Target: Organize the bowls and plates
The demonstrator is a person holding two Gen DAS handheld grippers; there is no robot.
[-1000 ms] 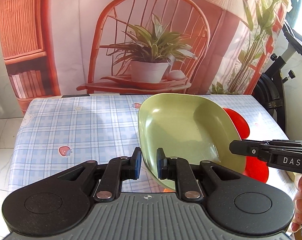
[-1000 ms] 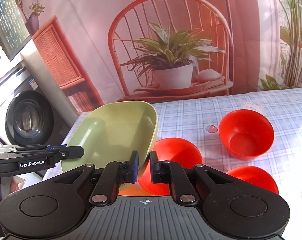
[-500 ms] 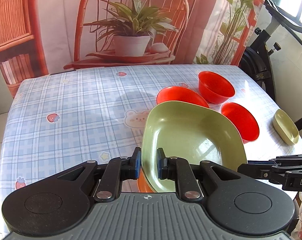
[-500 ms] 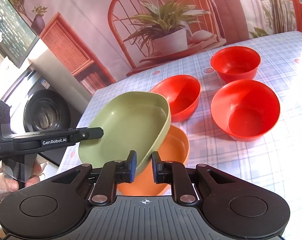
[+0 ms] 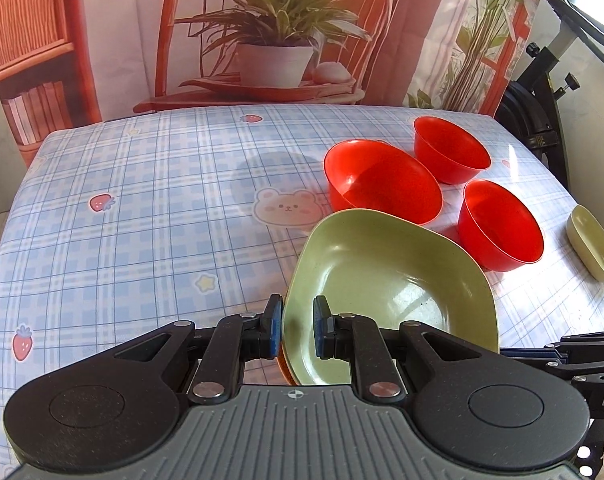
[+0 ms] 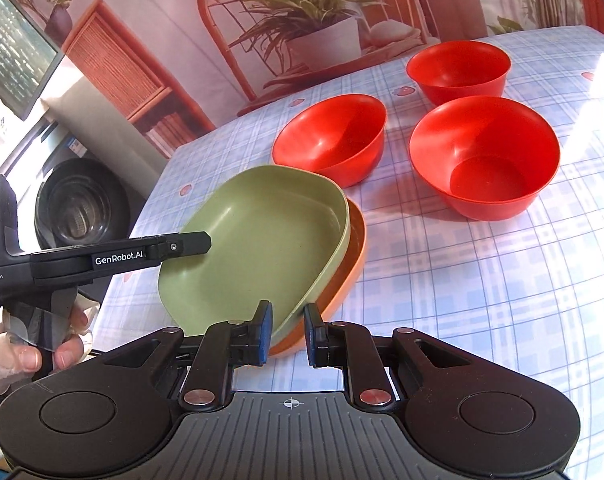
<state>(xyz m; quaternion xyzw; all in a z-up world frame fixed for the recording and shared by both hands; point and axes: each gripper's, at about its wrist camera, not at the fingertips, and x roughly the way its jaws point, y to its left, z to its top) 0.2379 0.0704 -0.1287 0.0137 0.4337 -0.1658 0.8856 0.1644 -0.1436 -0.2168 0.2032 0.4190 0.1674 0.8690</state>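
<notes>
Both grippers have lowered the green plate (image 6: 257, 240) onto the orange plate (image 6: 352, 248). Left gripper (image 5: 297, 330) and right gripper (image 6: 285, 334) fingers pinch its rim; release follows.

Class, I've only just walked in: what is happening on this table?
A person holds a gripper in each hand. The left gripper and right gripper both clamp the rim of a green squarish plastic plate, setting it into an orange plate on the checked tablecloth. Three red plastic bowls stand apart behind it, unstacked. A small green dish sits aside.
</notes>
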